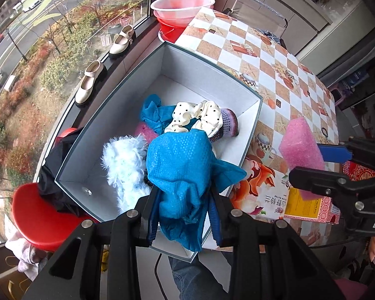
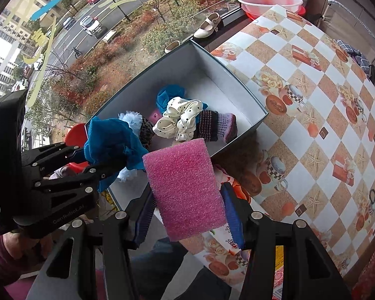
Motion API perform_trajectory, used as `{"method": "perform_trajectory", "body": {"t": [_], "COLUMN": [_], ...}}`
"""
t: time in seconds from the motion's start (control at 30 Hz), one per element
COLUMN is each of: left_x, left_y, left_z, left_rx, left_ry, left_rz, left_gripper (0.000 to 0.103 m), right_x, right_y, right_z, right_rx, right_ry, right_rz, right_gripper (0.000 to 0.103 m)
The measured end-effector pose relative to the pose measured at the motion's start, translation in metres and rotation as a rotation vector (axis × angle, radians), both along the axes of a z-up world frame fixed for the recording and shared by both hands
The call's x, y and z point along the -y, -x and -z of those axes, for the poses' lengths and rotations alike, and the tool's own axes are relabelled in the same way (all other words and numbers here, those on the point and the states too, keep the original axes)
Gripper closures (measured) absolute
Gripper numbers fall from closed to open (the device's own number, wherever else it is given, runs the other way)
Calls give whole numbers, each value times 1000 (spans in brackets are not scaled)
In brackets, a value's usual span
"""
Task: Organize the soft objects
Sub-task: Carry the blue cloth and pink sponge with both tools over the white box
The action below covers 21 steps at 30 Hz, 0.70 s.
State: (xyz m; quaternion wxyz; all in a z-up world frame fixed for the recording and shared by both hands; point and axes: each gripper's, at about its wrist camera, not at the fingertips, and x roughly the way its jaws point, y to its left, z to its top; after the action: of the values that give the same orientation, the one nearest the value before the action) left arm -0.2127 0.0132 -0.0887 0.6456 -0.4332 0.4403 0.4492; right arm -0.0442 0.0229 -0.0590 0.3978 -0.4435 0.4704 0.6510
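Note:
A grey box (image 1: 207, 67) with white inside stands on the table's left edge; it also shows in the right wrist view (image 2: 237, 80). In it lie a white polka-dot scrunchie (image 1: 200, 117), a knitted purple piece (image 1: 228, 121), a fluffy pale-blue item (image 1: 125, 165) and blue fabric (image 1: 151, 113). My left gripper (image 1: 182, 215) is shut on a blue bubble-wrap piece (image 1: 180, 165) above the box's near end. My right gripper (image 2: 187, 215) is shut on a pink foam block (image 2: 185, 190), just right of the box's near corner. The block also shows in the left wrist view (image 1: 300, 145).
The table has a checkered orange-and-white cloth (image 2: 325, 105). Flat printed cartons (image 1: 267, 195) lie beside the box. Red stools (image 1: 37, 215) stand left of the table. Shoes (image 1: 90, 82) sit on the window sill, and plastic basins (image 1: 182, 7) stand at the far end.

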Motion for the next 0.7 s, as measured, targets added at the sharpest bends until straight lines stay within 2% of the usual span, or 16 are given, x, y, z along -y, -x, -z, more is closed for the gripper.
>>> {"method": "perform_trajectory", "body": {"t": [0.7], "left_x": [-36], "left_y": [3], "left_z": [5], "left_rx": [-9], "left_ry": [-8], "left_rz": [-37], "left_gripper": [66], "right_x": [-51], "right_y": [15], "right_z": [2], "right_rx": [23], "right_ry": [-7], "right_rz": [-2], "right_gripper": [49]}}
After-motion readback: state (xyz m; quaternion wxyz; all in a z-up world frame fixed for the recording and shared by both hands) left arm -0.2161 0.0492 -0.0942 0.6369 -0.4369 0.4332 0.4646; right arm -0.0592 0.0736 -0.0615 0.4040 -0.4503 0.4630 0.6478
